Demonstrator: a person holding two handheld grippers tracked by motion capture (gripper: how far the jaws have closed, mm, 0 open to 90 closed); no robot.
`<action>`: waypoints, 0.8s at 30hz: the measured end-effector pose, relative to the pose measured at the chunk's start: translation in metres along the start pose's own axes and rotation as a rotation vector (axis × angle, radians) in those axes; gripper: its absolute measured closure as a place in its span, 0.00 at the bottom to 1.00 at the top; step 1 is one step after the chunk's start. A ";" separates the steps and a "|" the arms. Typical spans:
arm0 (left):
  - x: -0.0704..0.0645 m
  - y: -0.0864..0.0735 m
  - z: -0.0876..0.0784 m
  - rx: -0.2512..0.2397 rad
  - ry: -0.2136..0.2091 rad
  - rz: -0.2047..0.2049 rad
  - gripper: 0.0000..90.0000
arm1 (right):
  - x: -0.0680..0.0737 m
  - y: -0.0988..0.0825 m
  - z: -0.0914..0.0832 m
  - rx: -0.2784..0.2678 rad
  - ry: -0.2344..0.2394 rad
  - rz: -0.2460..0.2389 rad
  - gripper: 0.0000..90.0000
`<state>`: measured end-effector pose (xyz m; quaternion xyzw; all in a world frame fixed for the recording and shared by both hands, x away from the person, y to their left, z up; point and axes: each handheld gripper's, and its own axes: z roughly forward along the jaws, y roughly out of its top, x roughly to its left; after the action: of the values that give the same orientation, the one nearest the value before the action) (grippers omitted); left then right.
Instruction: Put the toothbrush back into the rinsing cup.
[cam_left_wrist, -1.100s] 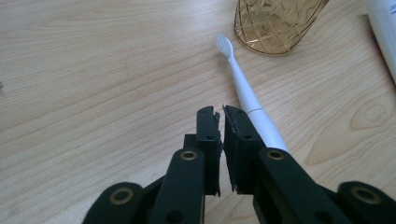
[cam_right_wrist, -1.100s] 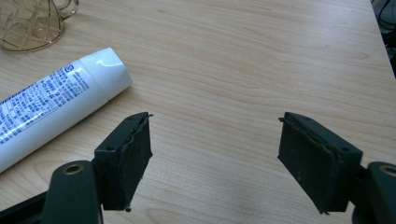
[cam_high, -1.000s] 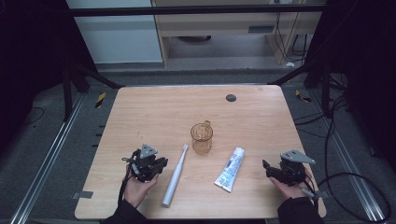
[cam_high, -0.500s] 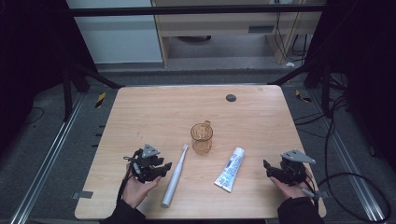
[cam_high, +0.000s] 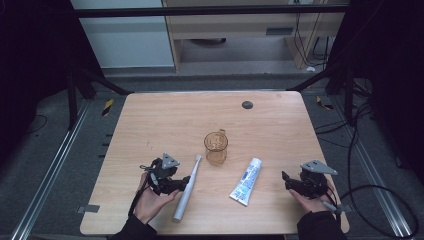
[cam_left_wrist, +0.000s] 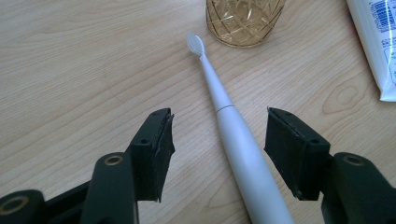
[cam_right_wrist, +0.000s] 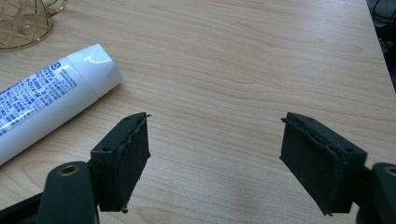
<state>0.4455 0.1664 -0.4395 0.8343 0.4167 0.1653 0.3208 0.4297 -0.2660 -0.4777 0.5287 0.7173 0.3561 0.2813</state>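
Note:
A white electric toothbrush (cam_high: 186, 189) (cam_left_wrist: 238, 149) lies flat on the wooden table (cam_high: 270, 125), head toward an amber glass cup (cam_high: 216, 147) (cam_left_wrist: 243, 19). My left gripper (cam_high: 176, 184) (cam_left_wrist: 218, 149) is open, its jaws straddling the toothbrush handle without touching it. A white toothpaste tube (cam_high: 246, 181) (cam_right_wrist: 44, 106) lies right of the cup. My right gripper (cam_high: 290, 183) (cam_right_wrist: 215, 158) is open over bare wood, to the right of the tube's cap end, with nothing between its fingers.
A small dark round disc (cam_high: 247, 104) sits near the table's far edge. Cables (cam_high: 357, 145) trail on the floor to the right. A metal rail (cam_high: 55, 165) runs along the floor at the left.
My left gripper has slid right, closer around the toothbrush handle. The right gripper has barely moved.

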 end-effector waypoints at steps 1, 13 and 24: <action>-0.001 0.001 0.000 0.002 0.003 0.005 0.45 | 0.000 0.000 0.000 0.000 -0.002 0.000 0.26; -0.009 0.011 0.004 0.036 0.019 0.002 0.42 | 0.000 0.000 0.002 0.004 -0.002 0.006 0.26; -0.015 0.012 0.014 0.079 0.027 -0.009 0.44 | 0.000 0.001 0.004 0.008 -0.001 0.001 0.26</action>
<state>0.4517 0.1437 -0.4417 0.8423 0.4309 0.1583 0.2826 0.4332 -0.2647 -0.4795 0.5302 0.7184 0.3534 0.2794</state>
